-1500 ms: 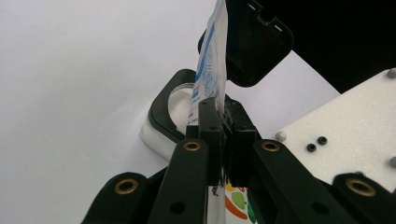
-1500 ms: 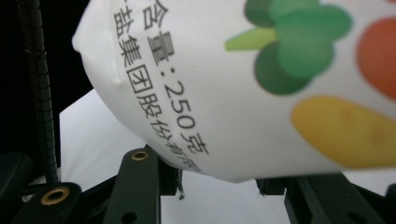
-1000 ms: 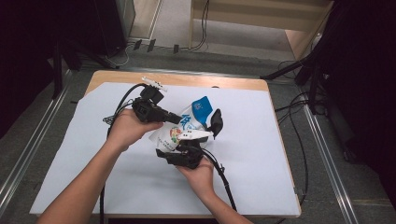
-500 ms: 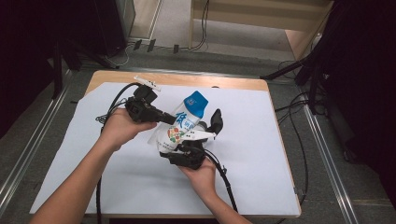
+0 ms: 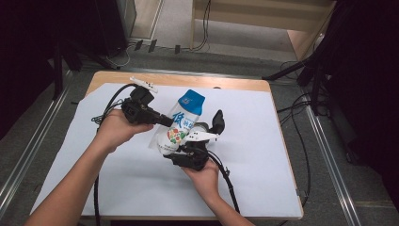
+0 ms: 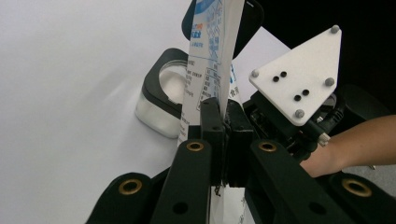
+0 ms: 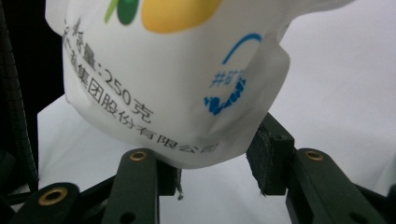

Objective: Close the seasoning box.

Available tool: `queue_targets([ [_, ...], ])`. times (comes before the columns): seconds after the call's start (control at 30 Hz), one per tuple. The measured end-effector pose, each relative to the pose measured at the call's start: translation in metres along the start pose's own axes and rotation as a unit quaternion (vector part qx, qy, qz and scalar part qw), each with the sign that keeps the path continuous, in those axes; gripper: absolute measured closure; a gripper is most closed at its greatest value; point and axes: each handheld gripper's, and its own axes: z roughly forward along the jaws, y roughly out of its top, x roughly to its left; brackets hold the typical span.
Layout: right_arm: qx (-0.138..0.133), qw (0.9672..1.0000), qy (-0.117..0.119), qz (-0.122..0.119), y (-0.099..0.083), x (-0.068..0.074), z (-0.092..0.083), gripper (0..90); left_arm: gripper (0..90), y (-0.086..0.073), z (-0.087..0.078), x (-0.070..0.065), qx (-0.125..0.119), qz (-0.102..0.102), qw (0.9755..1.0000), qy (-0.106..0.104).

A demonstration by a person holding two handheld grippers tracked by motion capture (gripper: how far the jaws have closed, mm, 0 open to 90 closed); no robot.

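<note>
A white pouch (image 5: 181, 125) with a blue top and printed fruit hangs tilted above the white-covered table (image 5: 263, 155), held at two places. My left gripper (image 5: 162, 121) comes in from the left and is shut flat on the pouch's side seam (image 6: 210, 56), its jaws (image 6: 223, 121) pressed together on the film. My right gripper (image 5: 195, 134) sits below, shut on the pouch's bottom end (image 7: 177, 84). The right pad (image 7: 271, 154) presses the pouch's corner; the other pad is hidden behind it. The right gripper's grey plate (image 6: 299, 74) shows beyond the pouch.
A small clear jar (image 6: 163, 98) with a black rim and white contents stands on the sheet just behind the pouch. Cables (image 5: 226, 179) trail from both grippers toward the front edge. The table's wooden back edge (image 5: 211, 82) borders a floor with more cables.
The pouch has swung more upright, its blue top moving farther back. My left gripper has shifted slightly left with the seam in it. The right hand has stayed put.
</note>
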Motion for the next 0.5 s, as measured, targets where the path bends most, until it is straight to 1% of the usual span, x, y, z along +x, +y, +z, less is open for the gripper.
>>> queue_targets([
  [0.03,0.0,1.0,-0.001,-0.002,-0.0001,-0.0003,-0.0004,60.1,89.9,-0.0007,-0.0006,0.0,0.0,0.0,1.0,-0.004],
  [0.13,0.0,1.0,-0.004,0.001,-0.0002,-0.0017,-0.0023,60.1,89.8,-0.0024,-0.0035,0.0,0.0,0.001,1.0,-0.003],
  [0.33,-0.005,1.0,-0.008,0.004,0.0002,-0.0056,-0.0047,60.1,89.6,-0.0047,-0.0072,-0.0003,0.003,0.009,0.9999,-0.008],
  [0.43,-0.004,0.9999,-0.01,0.007,0.0001,-0.0058,-0.0052,60.1,89.4,-0.0052,-0.0082,-0.0013,0.006,0.013,0.9999,-0.005],
  [0.5,-0.006,0.9999,-0.012,0.005,0.0003,-0.0068,-0.0064,60.1,89.3,-0.0056,-0.0092,-0.0007,0.006,0.016,0.9998,-0.009],
])
